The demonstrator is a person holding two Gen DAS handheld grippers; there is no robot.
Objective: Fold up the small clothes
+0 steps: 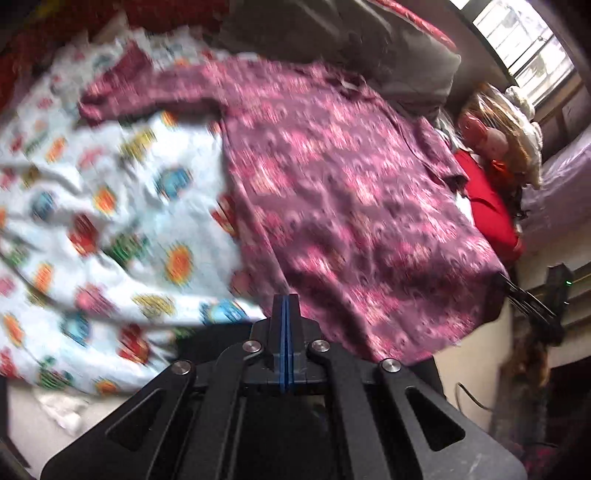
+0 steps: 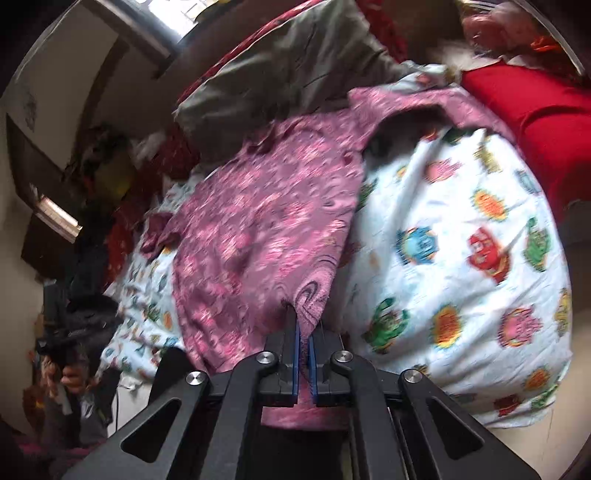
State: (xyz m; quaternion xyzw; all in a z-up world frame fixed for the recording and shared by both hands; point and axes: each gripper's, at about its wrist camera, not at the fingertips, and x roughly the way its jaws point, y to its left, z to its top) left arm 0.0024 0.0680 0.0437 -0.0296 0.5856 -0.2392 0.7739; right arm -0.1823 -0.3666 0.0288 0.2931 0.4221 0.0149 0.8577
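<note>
While spread over the cartoon-print sheet (image 1: 110, 192) on the bed, with one sleeve out flat, pink patterned garment (image 1: 332, 184) gripped at its hem by both tongs. Right tongs (image 2: 303, 332) pinching a fold; left tongs (image 1: 285, 314) clamped tight at the hem's edge.

You're looking at a bed under a white sheet (image 1: 110, 177) printed with bright cartoon shapes. Beyond the sheet lies a grey pillow (image 1: 332, 33), with a red cloth (image 2: 546, 122) at its edge. Above the pillow, a barred window (image 1: 524, 40) lets in daylight. Beside the bed, the wall (image 1: 469, 373) is cream.
</note>
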